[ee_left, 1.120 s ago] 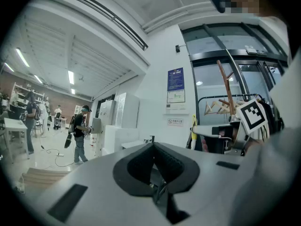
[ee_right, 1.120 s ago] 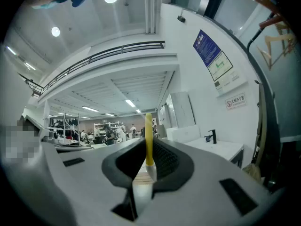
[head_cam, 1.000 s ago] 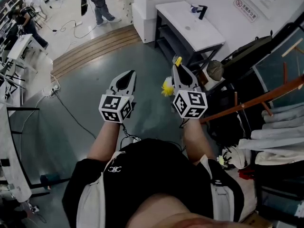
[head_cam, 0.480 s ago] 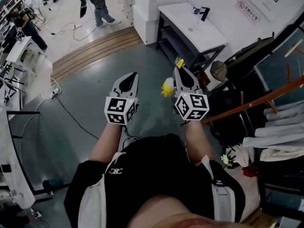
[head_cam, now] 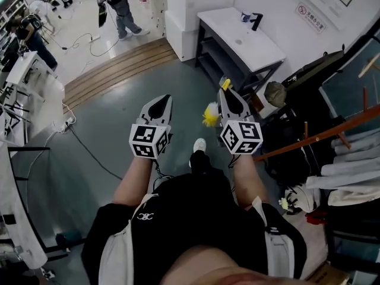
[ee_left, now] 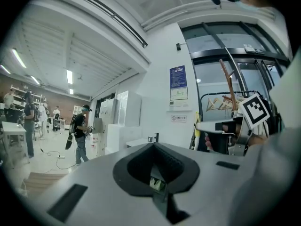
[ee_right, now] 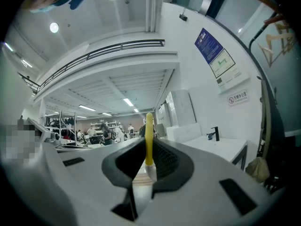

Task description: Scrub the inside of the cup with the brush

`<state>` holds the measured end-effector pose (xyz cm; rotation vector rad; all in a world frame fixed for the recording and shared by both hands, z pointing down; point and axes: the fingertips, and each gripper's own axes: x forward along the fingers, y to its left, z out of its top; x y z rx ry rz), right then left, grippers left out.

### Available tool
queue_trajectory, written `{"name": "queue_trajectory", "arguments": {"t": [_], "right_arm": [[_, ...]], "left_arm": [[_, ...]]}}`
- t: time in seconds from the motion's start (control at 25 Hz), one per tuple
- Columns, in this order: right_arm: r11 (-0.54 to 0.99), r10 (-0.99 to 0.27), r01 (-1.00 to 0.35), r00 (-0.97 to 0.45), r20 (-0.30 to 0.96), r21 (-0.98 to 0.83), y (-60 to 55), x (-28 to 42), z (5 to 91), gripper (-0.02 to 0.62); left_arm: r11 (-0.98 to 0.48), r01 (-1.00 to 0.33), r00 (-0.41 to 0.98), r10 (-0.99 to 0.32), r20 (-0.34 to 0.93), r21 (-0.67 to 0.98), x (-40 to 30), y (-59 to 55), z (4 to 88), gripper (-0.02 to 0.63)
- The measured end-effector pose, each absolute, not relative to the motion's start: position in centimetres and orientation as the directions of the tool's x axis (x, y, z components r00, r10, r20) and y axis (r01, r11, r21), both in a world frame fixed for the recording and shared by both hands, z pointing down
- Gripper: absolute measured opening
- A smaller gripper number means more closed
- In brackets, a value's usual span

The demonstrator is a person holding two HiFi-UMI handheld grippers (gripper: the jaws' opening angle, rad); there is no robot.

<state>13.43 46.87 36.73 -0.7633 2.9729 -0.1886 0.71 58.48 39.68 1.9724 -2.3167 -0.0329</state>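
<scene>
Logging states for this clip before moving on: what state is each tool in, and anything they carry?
Left tool: shut, pointing level, nothing clearly held.
Right tool: shut on the brush, pointing level.
Brush: clamped in the right tool, yellow handle between its jaws.
Cup: not in view.

Head view down; gripper views level

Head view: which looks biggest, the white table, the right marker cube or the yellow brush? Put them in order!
1. white table
2. right marker cube
3. yellow brush, only partly showing
The cube is much nearer the camera, so it looks large here.
</scene>
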Motion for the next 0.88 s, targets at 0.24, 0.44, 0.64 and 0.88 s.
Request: {"name": "queue_trajectory", "arguments": {"t": [0.24,0.44,0.64,0.88], "right_arm": [[0.866,-0.485,-0.474,-0.873,-0.04,-0.159,42.4,10.8,37.4,0.049],[0.866,-0.481,-0.468,-0.876,-0.041,-0.179,36.7,8.0,37.6,0.049],[0.873,-0.466,-0.452,-0.884,-0.037,-0.181,30.1,5.4,37.4,0.049],[0.874,-0.465,-0.45,-0.884,-0.045,-0.182,22.4,3.0,36.2,0.049]], "left_arm": [[0.169,-0.984,-0.165,-0.983,0.076,0.057,-2.1,54.5,40.1,0.014],[0.173,-0.983,-0.168,-0.983,0.078,0.055,-4.8,49.0,40.0,0.014],[0.183,-0.981,-0.178,-0.98,0.085,0.066,-7.4,42.2,39.5,0.014],[0.182,-0.979,-0.173,-0.98,0.096,0.09,-9.9,34.6,38.2,0.014]]}}
